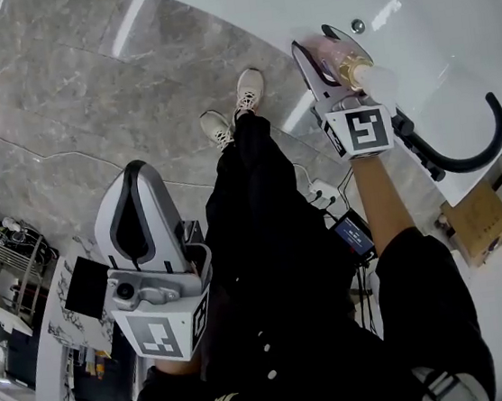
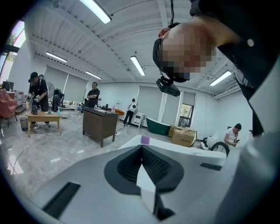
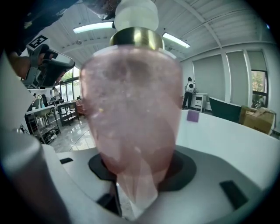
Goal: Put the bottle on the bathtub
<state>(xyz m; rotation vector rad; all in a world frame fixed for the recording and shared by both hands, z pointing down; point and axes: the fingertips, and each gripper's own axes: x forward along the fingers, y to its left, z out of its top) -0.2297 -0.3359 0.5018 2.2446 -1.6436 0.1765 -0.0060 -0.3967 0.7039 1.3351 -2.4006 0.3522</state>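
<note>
The bottle (image 1: 335, 53) is pink and translucent, with a gold collar and a white cap (image 1: 380, 83). My right gripper (image 1: 319, 43) is shut on its body and holds it over the white bathtub (image 1: 417, 2) at the upper right. In the right gripper view the bottle (image 3: 131, 100) stands upright between the jaws and fills the middle, hiding the tub behind it. My left gripper (image 1: 135, 170) hangs low at the lower left, far from the tub. Its jaws meet at the tip (image 2: 143, 141) with nothing between them.
A black curved faucet (image 1: 479, 153) rises at the tub's near side, just right of my right hand. A cardboard box (image 1: 478, 223), a power strip (image 1: 323, 193) and a small screen (image 1: 352, 232) lie on the marble floor. A shelf cart (image 1: 4, 257) stands at the far left.
</note>
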